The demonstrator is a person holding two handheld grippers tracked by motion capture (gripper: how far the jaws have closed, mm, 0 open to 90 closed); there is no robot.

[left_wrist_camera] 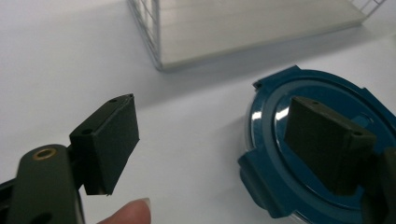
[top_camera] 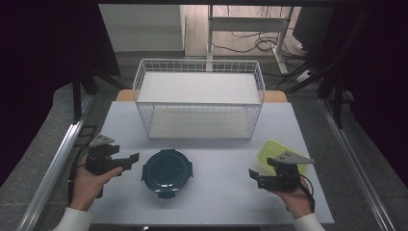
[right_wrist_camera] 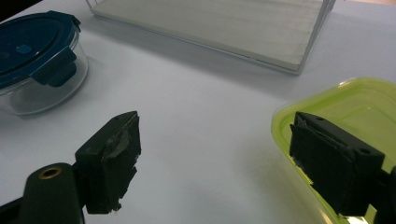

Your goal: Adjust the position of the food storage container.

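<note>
The left gripper [top_camera: 129,160] hovers wide open and empty just left of the blue-lidded round container [top_camera: 167,173]. Behind stands a white wire rack [top_camera: 199,98]. The right gripper [top_camera: 255,176], jaws wide and empty, sits beside the green container [top_camera: 270,149].

I see the left gripper [top_camera: 131,159] just left of the round blue-lidded container [top_camera: 167,173], jaws apart, nothing between. Right gripper [top_camera: 254,176] sits beside the green container [top_camera: 272,149], also gaping. Wire rack [top_camera: 199,98] with 2 shelves stands behind.

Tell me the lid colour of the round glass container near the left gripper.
Dark blue lid, clearest in the right gripper view.
</note>
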